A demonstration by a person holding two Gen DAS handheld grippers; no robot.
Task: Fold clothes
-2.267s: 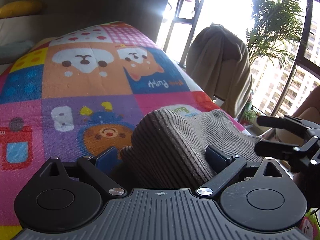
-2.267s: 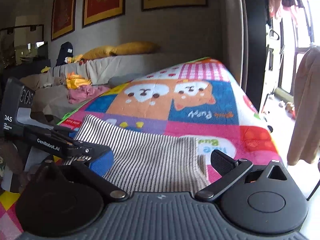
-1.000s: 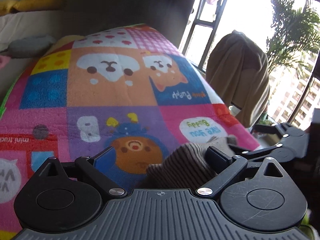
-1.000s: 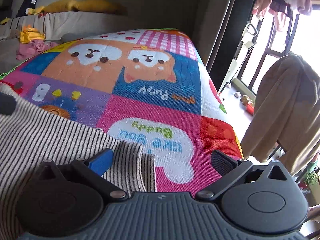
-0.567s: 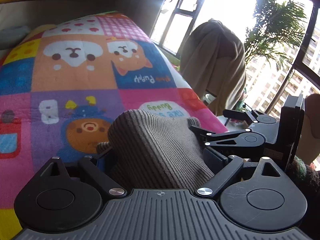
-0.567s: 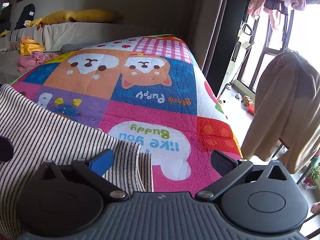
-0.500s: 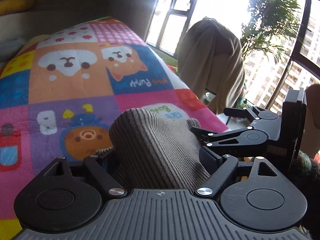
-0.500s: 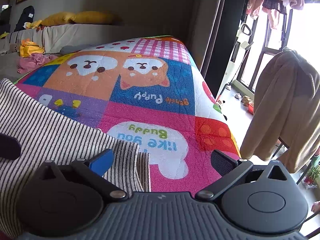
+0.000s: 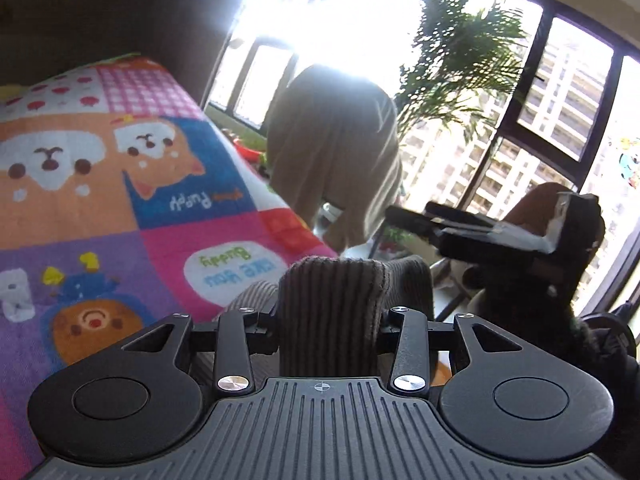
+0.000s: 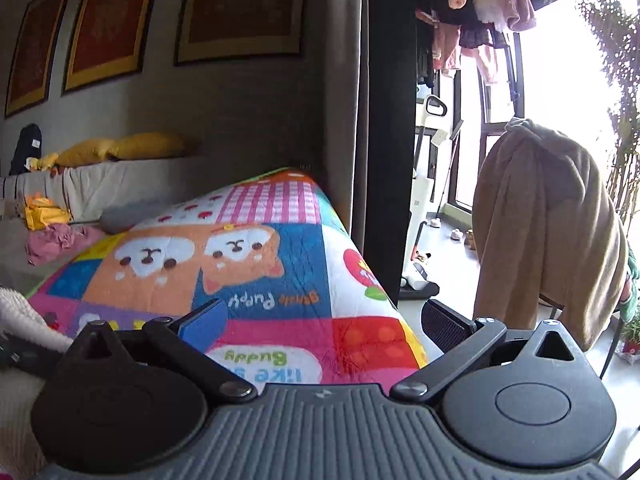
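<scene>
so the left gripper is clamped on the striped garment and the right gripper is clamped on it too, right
Not quite. The left gripper is clamped on the striped garment, but the right gripper is open with nothing between its fingers, as the right wrist view shows.

Light source: daylight is admitted through the window (image 9: 320, 20), blown out to white.
Interior: the wall (image 10: 240, 100) is left dim.
Edges: fisheye bending is seen.
Blur: the right gripper (image 9: 404, 216) is smeared.

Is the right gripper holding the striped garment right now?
No, the right gripper stands open with only the cartoon blanket showing between its fingers.
</scene>
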